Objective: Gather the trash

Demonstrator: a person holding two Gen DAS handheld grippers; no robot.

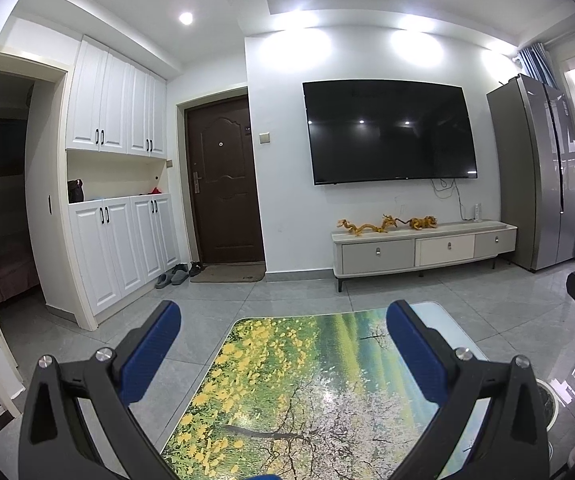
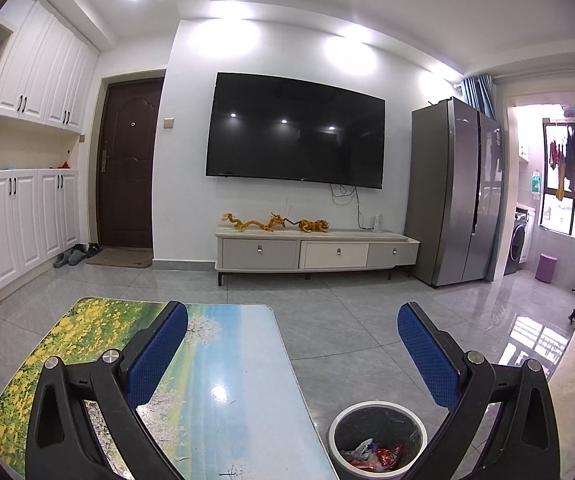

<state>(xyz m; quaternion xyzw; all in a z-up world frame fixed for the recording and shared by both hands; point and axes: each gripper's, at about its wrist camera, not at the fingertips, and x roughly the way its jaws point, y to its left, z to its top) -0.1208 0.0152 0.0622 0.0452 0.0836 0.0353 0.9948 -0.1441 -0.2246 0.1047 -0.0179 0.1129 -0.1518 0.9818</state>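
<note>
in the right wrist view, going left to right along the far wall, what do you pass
white cabinets → slippers → brown door → doormat → tv above the tv stand → fridge → washing machine → purple stool

The table top (image 2: 223,380) looks glossy and smooth, mirroring a ceiling light. The floor tiles (image 2: 367,320) shine too. The gripper pads (image 2: 427,360) show a dimpled blue texture on matt black plastic. The fridge (image 2: 447,192) looks like brushed metal.
</note>
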